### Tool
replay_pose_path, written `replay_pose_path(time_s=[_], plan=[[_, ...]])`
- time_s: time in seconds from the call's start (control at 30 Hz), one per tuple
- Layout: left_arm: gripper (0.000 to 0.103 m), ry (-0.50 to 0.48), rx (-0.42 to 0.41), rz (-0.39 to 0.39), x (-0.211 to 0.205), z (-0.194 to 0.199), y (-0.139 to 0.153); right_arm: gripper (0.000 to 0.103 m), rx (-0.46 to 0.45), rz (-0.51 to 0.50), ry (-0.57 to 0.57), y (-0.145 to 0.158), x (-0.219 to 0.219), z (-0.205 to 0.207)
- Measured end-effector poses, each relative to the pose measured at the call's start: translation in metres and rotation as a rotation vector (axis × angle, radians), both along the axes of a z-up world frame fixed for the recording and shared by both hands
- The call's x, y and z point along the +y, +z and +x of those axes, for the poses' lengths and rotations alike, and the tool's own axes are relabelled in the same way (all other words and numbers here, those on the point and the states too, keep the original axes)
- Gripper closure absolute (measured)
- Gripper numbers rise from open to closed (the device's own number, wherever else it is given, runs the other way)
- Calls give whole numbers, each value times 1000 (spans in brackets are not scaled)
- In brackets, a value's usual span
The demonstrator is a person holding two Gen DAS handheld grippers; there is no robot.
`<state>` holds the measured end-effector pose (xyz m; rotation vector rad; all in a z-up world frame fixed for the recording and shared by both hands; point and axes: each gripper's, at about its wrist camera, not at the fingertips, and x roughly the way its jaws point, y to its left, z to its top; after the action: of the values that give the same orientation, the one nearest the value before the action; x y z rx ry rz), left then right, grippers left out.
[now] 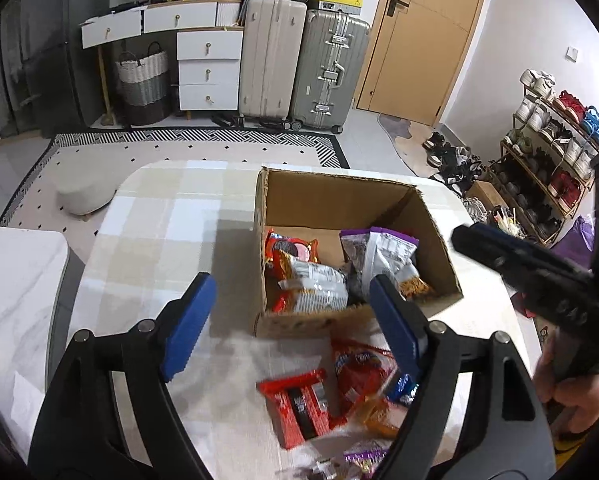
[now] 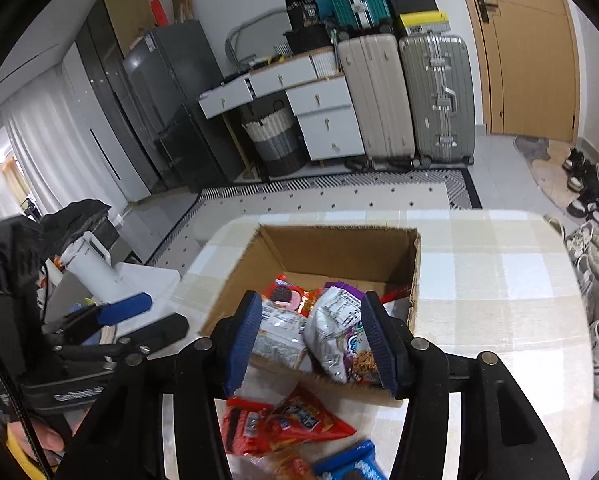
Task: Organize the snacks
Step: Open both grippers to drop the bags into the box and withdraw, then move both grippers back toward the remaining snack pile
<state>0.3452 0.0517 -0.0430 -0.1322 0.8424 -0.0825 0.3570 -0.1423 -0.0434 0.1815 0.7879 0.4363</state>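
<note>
An open cardboard box [image 1: 339, 196] stands on the checked table [image 1: 159, 220] and holds several snack packets, among them an Oreo pack [image 1: 291, 248] and a purple-topped bag [image 1: 383, 252]. My left gripper [image 1: 291, 328] is open and empty above the table, before the box's near wall. Loose snacks lie below it: a red pack [image 1: 299, 404] and an orange-red bag [image 1: 359, 368]. My right gripper [image 2: 311, 340] is open over the box's near edge [image 2: 395, 400], with the purple bag [image 2: 339, 336] between its fingers but not squeezed. It also shows in the left wrist view [image 1: 499, 256].
Red packs [image 2: 283, 424] and a blue Oreo pack [image 2: 351, 464] lie on the table in front of the box. A white side table [image 1: 15, 280] stands to the left. Suitcases [image 1: 299, 60], drawers and a shoe rack [image 1: 547, 160] line the room behind.
</note>
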Motion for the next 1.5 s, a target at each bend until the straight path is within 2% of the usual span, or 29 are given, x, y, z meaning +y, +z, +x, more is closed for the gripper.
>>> replay_pose_path(time_s=[0.03, 0.1, 0.17, 0.27, 0.37, 0.57, 0.73, 0.93, 1.0, 1.03, 1.1, 1.27, 1.5], plan=[[25, 1, -6, 2, -1, -7, 3, 45, -17, 4, -1, 7, -2, -8], [24, 3, -24, 12, -4, -23, 13, 31, -54, 4, -8, 21, -4, -24], [23, 22, -43, 33, -7, -39, 22, 26, -83, -3, -15, 31, -6, -39], [23, 21, -84, 46, -11, -62, 37, 25, -123, -9, -11, 49, -6, -63], [22, 14, -131, 71, -17, -91, 52, 16, -164, 1, -10, 65, -9, -92], [16, 10, -200, 73, -23, -152, 78, 14, -255, 9, 4, 87, -11, -150], [16, 17, -234, 80, -23, -198, 90, 10, -327, 38, 5, 97, -13, -202], [14, 14, -276, 103, -27, -258, 99, 8, -421, 37, 4, 97, -17, -260], [2, 24, -299, 115, -28, -279, 100, 7, -442, 41, -1, 94, -18, -274], [0, 27, -316, 112, -27, -287, 101, 6, -446, 44, -5, 92, -19, -282], [0, 33, -353, 113, -25, -309, 105, 6, -446, 54, -12, 87, -21, -297], [0, 51, -388, 94, -17, -343, 101, 5, -455, 51, -15, 75, -22, -321], [0, 58, -386, 72, -1, -372, 76, 1, -488, 11, -6, 45, -20, -339]])
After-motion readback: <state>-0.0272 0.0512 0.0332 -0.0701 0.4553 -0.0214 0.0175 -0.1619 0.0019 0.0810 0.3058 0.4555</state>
